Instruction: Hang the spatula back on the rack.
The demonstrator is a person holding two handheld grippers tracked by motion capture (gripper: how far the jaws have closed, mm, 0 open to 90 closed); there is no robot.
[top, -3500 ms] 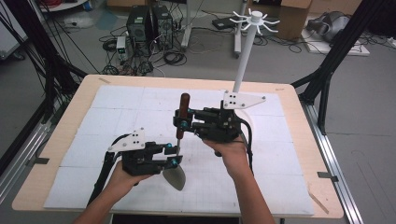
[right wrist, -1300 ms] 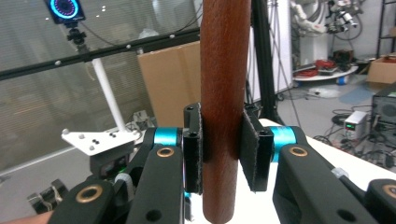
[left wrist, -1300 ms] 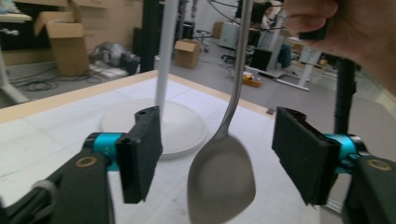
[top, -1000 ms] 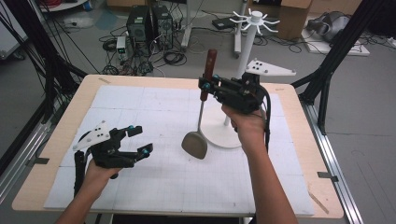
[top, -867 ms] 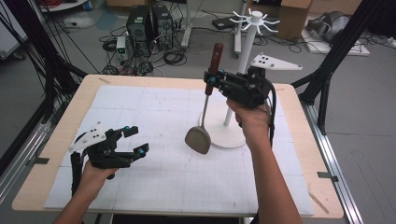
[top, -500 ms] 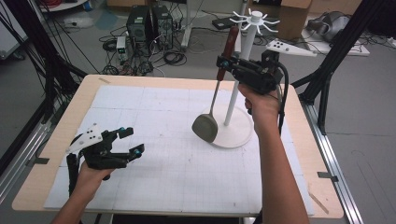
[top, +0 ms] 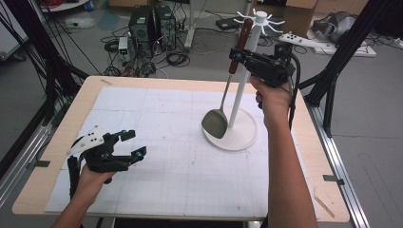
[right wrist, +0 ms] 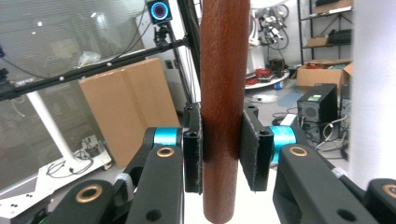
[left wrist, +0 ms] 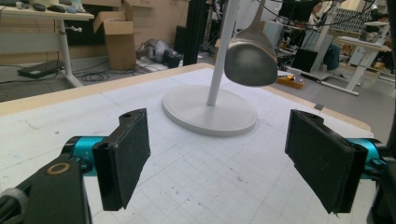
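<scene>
A spatula with a dark wooden handle (top: pixel 239 45) and grey metal blade (top: pixel 215 123) hangs upright in the air beside the white rack pole (top: pixel 246 78). My right gripper (top: pixel 235 56) is shut on the handle (right wrist: pixel 223 112), high near the rack's hooked top (top: pixel 259 18). The blade hovers above the rack's round white base (top: pixel 240 137). My left gripper (top: pixel 129 143) rests low over the mat at the front left, jaws wide open with nothing between them. In the left gripper view the blade (left wrist: pixel 250 56) and the base (left wrist: pixel 210 112) lie ahead of its open pads.
A white gridded mat (top: pixel 180 156) covers the wooden table (top: pixel 90 95). The rack stands at the back right of the mat. Beyond the table are computer towers (top: pixel 151 23), cables and black frame legs (top: pixel 332 80) on the floor.
My right gripper has carried the spatula up and to the right, toward the top of the rack pole. The left gripper has stayed near the front left, open.
</scene>
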